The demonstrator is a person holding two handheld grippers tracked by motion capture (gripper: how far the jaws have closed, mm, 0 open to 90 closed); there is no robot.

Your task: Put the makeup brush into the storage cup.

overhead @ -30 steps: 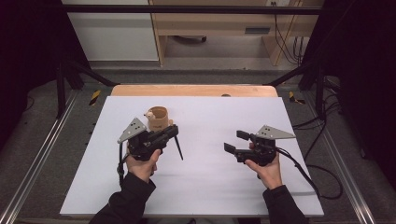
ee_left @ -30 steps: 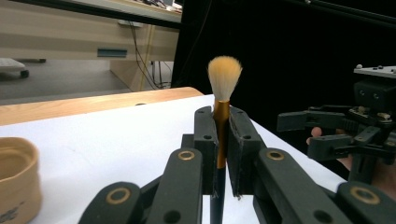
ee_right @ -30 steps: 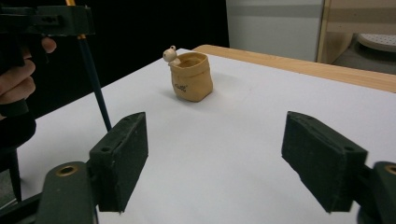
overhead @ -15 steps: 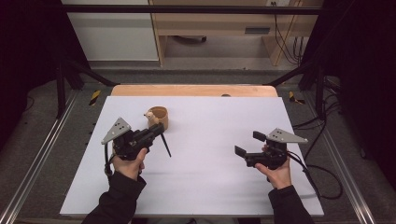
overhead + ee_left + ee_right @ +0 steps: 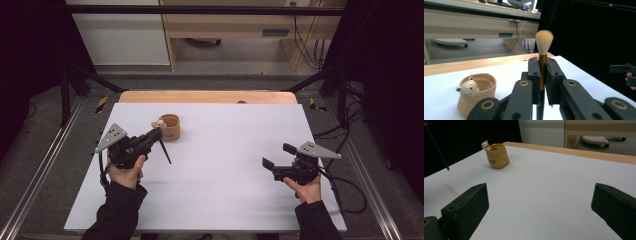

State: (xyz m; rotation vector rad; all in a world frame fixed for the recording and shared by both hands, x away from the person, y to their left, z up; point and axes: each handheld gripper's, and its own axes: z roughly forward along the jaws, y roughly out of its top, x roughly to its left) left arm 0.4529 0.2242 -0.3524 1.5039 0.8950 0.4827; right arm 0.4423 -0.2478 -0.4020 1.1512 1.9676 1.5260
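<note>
White sheeting covers the wooden table [image 5: 210, 190]. Left gripper [image 5: 156, 136] is clamped on a slender brush with a dark handle, gold ferrule and pale bristle tuft [image 5: 543, 62], just beside a tan pouch-shaped holder with a small bear head [image 5: 168, 127]. Right gripper [image 5: 276, 156], well apart, has just been opening; its jaws stand wide with nothing between them.

Tan pot [image 5: 170, 127] with cream bear; brush [image 5: 542, 65] amber-handled, pale bristles; white table [image 5: 225, 165]; black fingers [image 5: 465, 207].
</note>
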